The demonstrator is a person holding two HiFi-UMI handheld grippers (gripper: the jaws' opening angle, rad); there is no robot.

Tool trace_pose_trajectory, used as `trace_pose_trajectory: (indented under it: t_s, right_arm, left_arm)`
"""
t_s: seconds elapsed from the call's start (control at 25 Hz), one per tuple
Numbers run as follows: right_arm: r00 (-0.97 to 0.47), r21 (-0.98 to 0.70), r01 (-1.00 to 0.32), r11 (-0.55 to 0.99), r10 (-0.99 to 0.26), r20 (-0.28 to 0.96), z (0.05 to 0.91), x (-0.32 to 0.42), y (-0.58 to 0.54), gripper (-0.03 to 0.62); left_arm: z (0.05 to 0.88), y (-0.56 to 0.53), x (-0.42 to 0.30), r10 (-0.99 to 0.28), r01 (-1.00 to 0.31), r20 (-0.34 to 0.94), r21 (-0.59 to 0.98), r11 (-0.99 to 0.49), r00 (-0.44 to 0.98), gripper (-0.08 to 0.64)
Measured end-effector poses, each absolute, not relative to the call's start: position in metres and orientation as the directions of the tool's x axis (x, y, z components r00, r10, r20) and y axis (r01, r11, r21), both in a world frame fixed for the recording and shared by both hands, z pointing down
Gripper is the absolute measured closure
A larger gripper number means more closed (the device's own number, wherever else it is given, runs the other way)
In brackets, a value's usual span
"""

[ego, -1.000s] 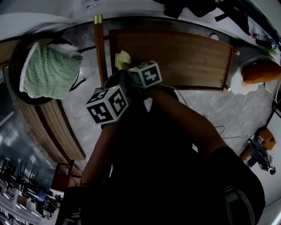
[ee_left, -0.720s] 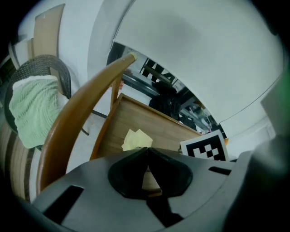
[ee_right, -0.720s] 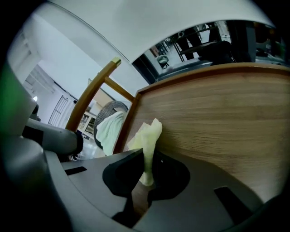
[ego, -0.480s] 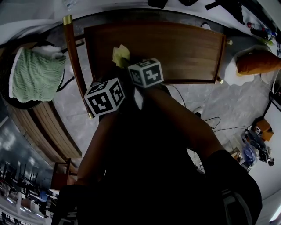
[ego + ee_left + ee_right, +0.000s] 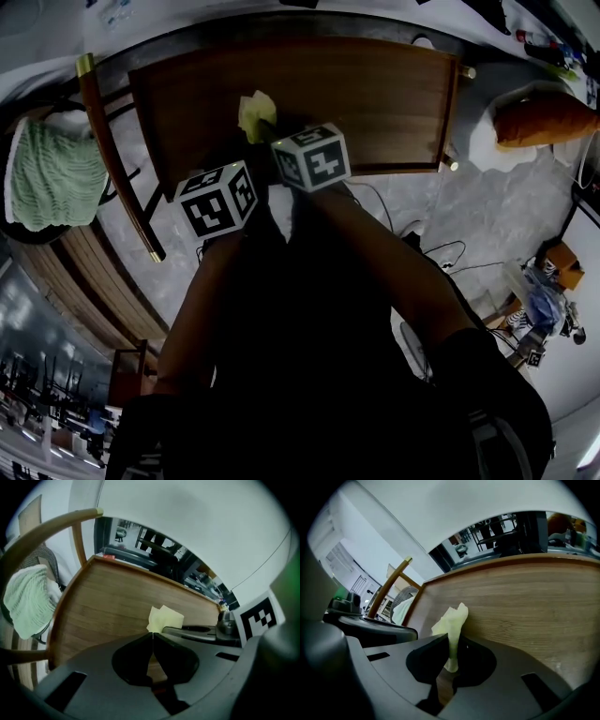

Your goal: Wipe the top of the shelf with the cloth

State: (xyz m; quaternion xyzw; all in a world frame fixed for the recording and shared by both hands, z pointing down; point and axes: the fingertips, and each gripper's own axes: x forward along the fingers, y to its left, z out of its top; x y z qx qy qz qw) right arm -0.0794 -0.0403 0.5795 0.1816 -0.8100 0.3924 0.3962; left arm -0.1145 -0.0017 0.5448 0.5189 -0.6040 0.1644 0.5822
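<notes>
Our right tool (image 5: 451, 641) grips the yellow cloth (image 5: 450, 618) over the shelf top (image 5: 525, 602). Our left tool (image 5: 153, 635) — at its 8 o'clock — is clenched, empty.

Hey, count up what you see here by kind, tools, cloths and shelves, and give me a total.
Tools: 2, the left tool shut on nothing, the right tool shut on the yellow cloth
Cloths: 2, the yellow cloth and a green cloth off to the left
Shelves: 1, the shelf
Total: 5
</notes>
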Motion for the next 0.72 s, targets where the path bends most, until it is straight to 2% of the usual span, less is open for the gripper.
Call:
trace_pose_trajectory:
  t_s: [0.52, 0.72]
  right_arm:
    - [-0.593, -0.437, -0.642, 0.630, -0.047, 0.804, 0.576, 0.023, -0.083, 0.551]
    - [-0.562, -0.401, -0.669, 0.626, -0.073, 0.824, 0.574, 0.062, -0.100, 0.551]
  left_arm:
    - [0.556, -0.050, -0.022, -0.442, -0.864, 0.859, 0.411, 0.292, 0.260, 0.549]
    - [0.560, -0.069, 0.013, -0.438, -0.905, 0.861, 0.375, 0.203, 0.259, 0.549]
